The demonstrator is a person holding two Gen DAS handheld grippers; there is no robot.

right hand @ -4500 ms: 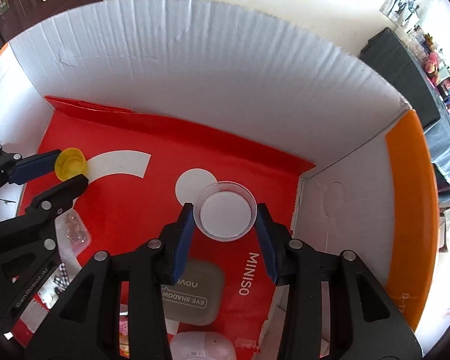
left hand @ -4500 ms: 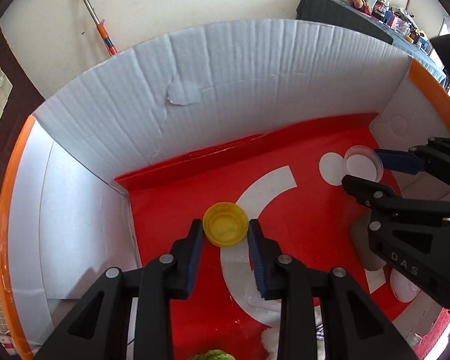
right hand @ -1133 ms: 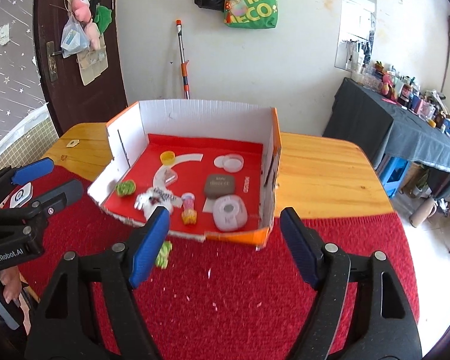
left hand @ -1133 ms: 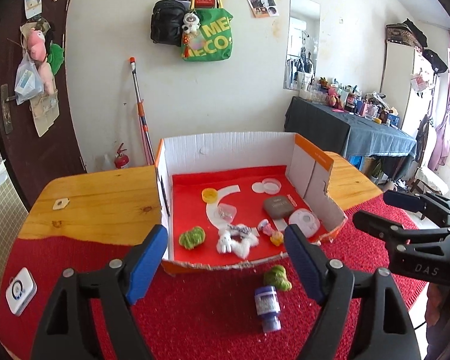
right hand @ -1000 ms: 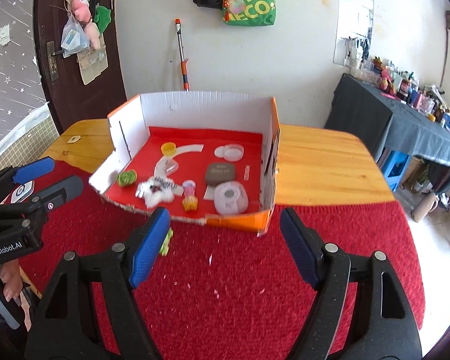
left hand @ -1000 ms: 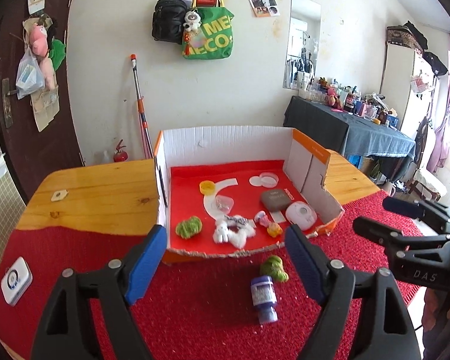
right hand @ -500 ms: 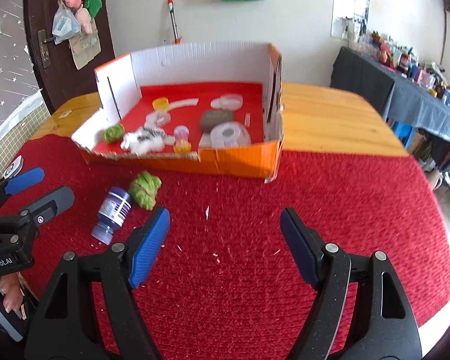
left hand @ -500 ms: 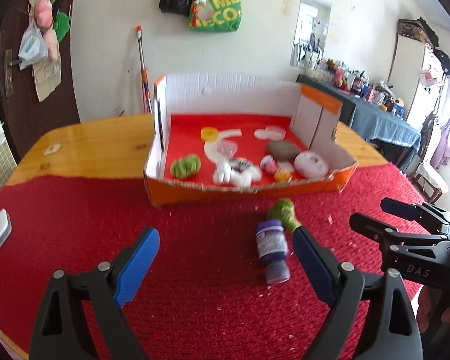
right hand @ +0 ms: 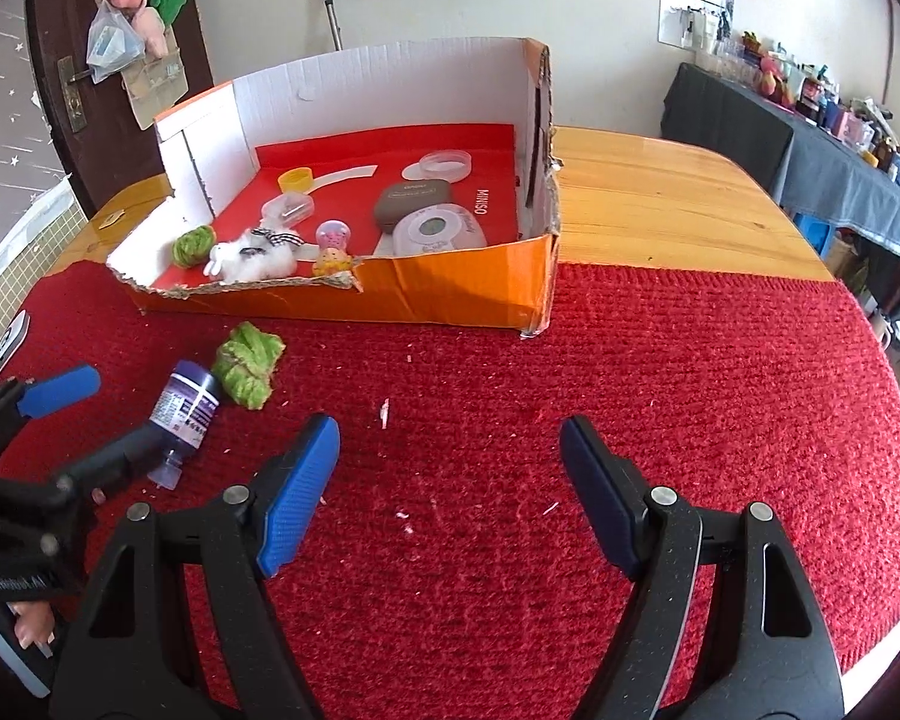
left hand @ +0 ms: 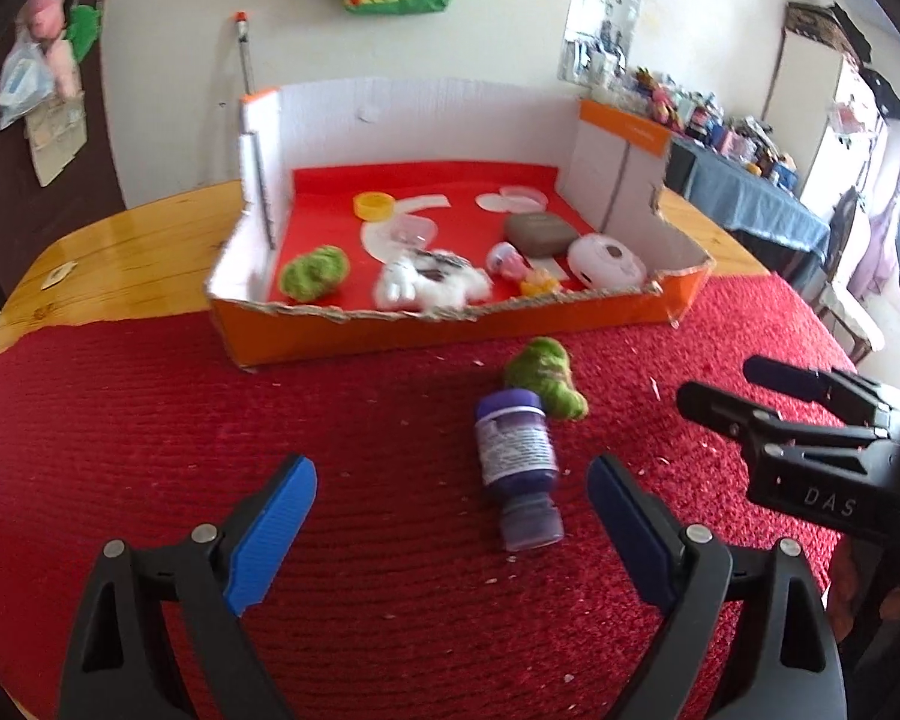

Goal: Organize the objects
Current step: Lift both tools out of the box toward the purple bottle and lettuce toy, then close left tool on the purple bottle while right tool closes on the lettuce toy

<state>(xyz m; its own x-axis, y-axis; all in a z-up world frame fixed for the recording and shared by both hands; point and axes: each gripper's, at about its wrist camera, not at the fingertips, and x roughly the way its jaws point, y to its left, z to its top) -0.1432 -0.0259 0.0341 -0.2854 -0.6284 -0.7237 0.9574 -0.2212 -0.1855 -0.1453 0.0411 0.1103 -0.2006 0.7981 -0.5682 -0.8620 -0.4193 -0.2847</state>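
A purple bottle (left hand: 515, 450) lies on its side on the red mat, cap end toward me, touching a green plush lump (left hand: 546, 378). My left gripper (left hand: 450, 474) hovers low just short of the bottle, open wide, nothing between its pads. My right gripper (right hand: 447, 429) is open over bare mat, right of the bottle (right hand: 186, 405) and the green lump (right hand: 247, 365). Behind them stands the orange cardboard box (left hand: 450, 330). It holds a yellow cap (left hand: 373, 206), a clear lid (left hand: 525, 197), a grey case (left hand: 539, 231) and a white plush (left hand: 429, 285).
The red mat (right hand: 660, 390) covers the near part of a wooden table (right hand: 642, 198). A white device (right hand: 9, 333) lies at the mat's left edge. The box (right hand: 450, 288) also holds a green ball (right hand: 193, 243) and a white round gadget (right hand: 435, 231). A dark cluttered side table (right hand: 810, 138) stands at the right.
Both grippers let go of the yellow cap and the clear lid, backed out of the box and sank toward the mat. The left jaws spread wider.
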